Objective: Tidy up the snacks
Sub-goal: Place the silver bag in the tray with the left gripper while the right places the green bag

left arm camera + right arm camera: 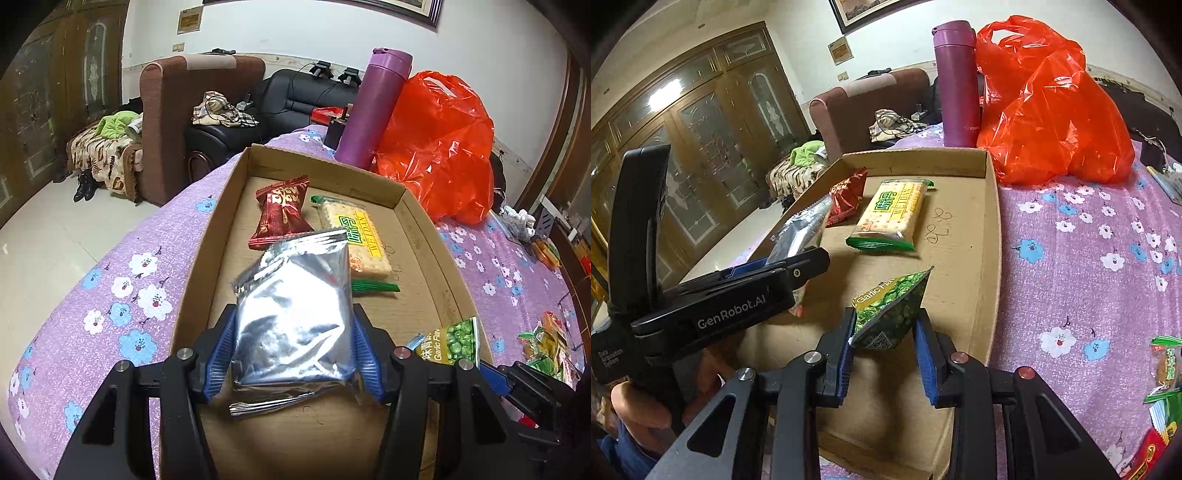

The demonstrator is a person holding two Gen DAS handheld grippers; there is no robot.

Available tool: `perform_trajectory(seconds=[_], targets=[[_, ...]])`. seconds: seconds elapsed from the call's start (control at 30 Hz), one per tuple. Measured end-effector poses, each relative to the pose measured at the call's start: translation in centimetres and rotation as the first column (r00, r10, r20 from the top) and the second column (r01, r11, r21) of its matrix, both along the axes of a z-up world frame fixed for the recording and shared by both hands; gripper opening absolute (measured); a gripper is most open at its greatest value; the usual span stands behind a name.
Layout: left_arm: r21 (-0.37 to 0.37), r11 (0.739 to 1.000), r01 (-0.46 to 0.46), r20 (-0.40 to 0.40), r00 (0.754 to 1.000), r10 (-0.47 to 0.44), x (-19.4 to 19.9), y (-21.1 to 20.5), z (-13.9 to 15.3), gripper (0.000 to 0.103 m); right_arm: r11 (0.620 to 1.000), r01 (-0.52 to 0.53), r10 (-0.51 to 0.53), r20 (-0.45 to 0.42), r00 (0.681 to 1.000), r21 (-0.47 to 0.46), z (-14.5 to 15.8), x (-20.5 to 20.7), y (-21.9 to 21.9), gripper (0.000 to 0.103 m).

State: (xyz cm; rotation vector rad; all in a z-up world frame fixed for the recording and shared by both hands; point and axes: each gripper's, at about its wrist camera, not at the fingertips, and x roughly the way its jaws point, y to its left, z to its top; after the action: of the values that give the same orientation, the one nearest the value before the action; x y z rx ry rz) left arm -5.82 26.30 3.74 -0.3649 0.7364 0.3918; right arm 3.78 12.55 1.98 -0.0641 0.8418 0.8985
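Snacks in cardboard tray (991, 236): 2, red packet (282, 214), cracker pack (364, 240)
Left gripper (293, 354): clamped on silver pouch (291, 317)
Right gripper (886, 354): clamped on green pea packet (890, 314)

Living room lying beyond my jaws

Ahead of my left jaws I'm seeing a brown armchair (166, 122) standing on a pale glossy tiled floor (62, 229), with a black leather sofa (280, 99) sitting just beside it against the white wall (295, 33). Far off to the left of my jaws, dark wooden doors (701, 122) with patterned glass are catching a ceiling light's reflection.
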Motion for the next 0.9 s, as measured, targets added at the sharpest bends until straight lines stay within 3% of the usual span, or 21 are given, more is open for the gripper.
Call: perform_trajectory(seconds=[0.27, 0.43, 0.6, 0.7, 0.9], targets=[[0.004, 1.0, -0.005, 0.011, 1.0, 0.005, -0.2, -0.1, 0.2, 0.065, 0.999, 0.031, -0.032, 0.009, 0.999, 0.034, 0.8, -0.1, -1.2, 0.044], [0.021, 1.0, -0.012, 0.014, 1.0, 0.011, -0.5, -0.8, 0.7, 0.07, 0.996, 0.063, -0.064, 0.014, 0.998, 0.07, 1.7, 0.1, -2.3, 0.045], [0.04, 0.999, 0.022, 0.021, 1.0, -0.022, -0.6, -2.3, 1.8, 0.07, 0.988, 0.118, -0.118, -0.004, 0.993, 0.098, 2.8, 0.8, -3.9, 0.045], [0.059, 0.997, 0.043, 0.041, 0.998, -0.045, -0.8, -3.4, 2.8, 0.07, 0.979, 0.163, -0.161, -0.027, 0.987, 0.118, 3.7, 1.2, -5.6, 0.051], [0.056, 0.993, 0.108, 0.055, 0.992, -0.111, -0.7, -5.6, 3.7, 0.07, 0.962, 0.229, -0.222, -0.058, 0.973, 0.147, 5.3, 0.8, -10.4, 0.053]])
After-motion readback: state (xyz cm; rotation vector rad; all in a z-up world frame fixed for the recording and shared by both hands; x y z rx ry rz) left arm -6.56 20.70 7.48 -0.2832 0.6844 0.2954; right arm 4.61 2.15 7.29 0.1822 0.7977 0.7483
